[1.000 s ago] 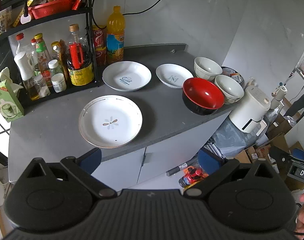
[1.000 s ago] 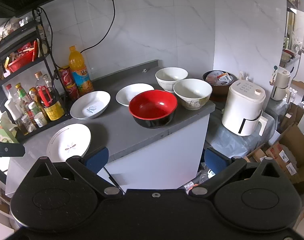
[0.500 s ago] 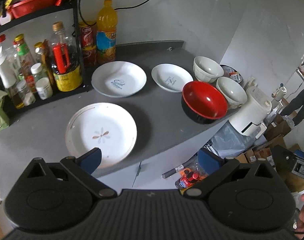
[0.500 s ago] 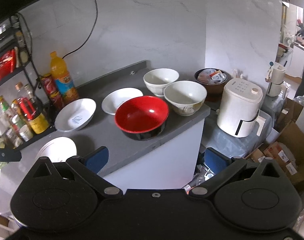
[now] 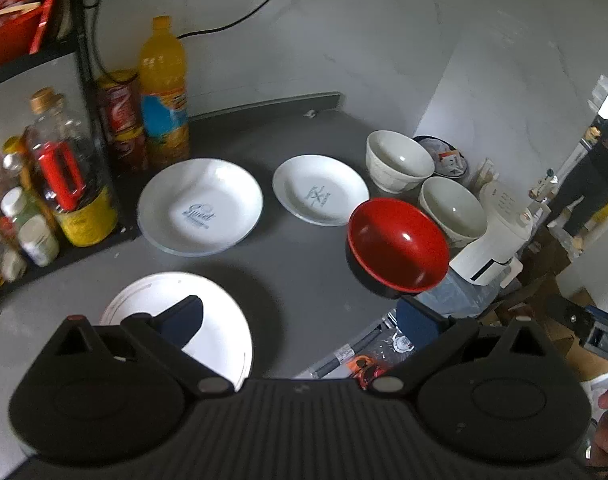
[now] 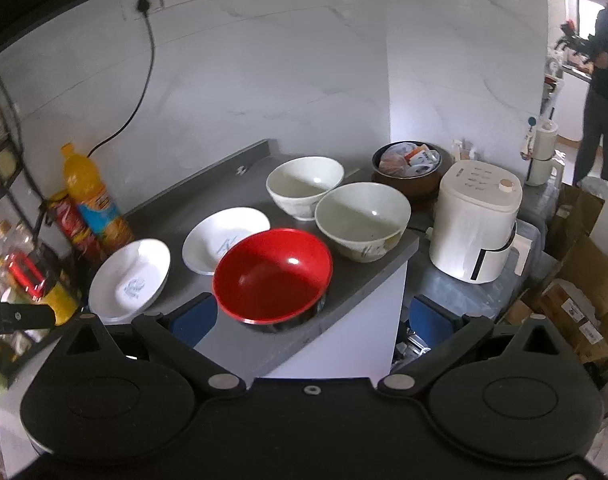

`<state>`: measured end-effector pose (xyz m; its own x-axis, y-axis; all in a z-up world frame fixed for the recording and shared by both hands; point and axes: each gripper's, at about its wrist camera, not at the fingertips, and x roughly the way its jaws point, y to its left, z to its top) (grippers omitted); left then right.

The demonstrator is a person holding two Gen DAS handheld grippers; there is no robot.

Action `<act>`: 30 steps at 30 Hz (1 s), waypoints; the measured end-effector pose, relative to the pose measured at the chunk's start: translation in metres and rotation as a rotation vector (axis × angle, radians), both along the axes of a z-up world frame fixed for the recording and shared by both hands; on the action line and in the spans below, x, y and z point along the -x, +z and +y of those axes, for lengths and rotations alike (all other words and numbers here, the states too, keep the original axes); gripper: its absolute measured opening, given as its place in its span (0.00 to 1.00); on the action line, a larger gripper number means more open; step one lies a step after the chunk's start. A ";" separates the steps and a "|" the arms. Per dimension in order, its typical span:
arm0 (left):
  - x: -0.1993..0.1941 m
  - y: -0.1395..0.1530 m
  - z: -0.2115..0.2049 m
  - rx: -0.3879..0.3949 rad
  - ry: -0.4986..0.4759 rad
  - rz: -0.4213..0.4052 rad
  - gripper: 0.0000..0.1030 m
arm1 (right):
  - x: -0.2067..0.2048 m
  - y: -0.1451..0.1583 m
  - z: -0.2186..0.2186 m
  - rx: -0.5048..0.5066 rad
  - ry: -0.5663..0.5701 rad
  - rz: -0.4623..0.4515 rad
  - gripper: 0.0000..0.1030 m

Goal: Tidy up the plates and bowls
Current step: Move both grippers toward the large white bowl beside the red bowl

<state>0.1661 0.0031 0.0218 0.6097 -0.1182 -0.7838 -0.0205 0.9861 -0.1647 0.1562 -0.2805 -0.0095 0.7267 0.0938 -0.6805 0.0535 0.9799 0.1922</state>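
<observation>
The left tool [image 5: 299, 314] stands wide open and holds nothing; it hangs above the front edge of the grey table [image 5: 304, 264], its left finger [image 5: 183, 314] over the near white plate [image 5: 223, 332], though contact cannot be told. The right tool [image 6: 312, 316] is likewise spread wide and empty, with the red bowl [image 6: 271, 272] seen between its fingers and no touch that can be made out. The near plate is half hidden behind the left tool's body. Behind it lie a deep white plate with blue print [image 5: 199, 206] and a smaller white plate [image 5: 320, 190], close together but apart. Two pale bowls [image 6: 304, 184] [image 6: 362, 216] stand just beside each other at the right end of the table, behind the red bowl. A brown bowl of packets [image 6: 408, 168] and a white appliance [image 6: 476, 224] stand beyond the table's edge. At the left, an orange drink bottle [image 5: 161, 92], red cans [image 5: 117, 116] and a black rack of condiment bottles [image 5: 51, 184] stand against the marbled white wall [image 6: 283, 80]. Cardboard boxes [image 6: 576, 300] lie on the floor, and a person [image 6: 604, 80] stands far off, blurred.
</observation>
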 end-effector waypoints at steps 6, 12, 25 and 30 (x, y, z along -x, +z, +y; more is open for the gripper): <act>-0.032 -0.003 -0.001 -0.001 -0.070 0.003 0.99 | -0.017 -0.005 0.003 -0.015 -0.061 0.016 1.00; -0.056 -0.006 -0.006 0.004 -0.133 0.021 0.98 | -0.029 -0.009 0.002 -0.025 -0.121 0.022 1.00; -0.085 -0.012 -0.029 0.015 -0.174 0.042 0.97 | -0.048 -0.022 -0.023 -0.049 -0.182 0.058 1.00; -0.097 -0.013 -0.043 0.006 -0.163 0.037 0.97 | -0.065 -0.032 -0.039 -0.058 -0.174 0.065 1.00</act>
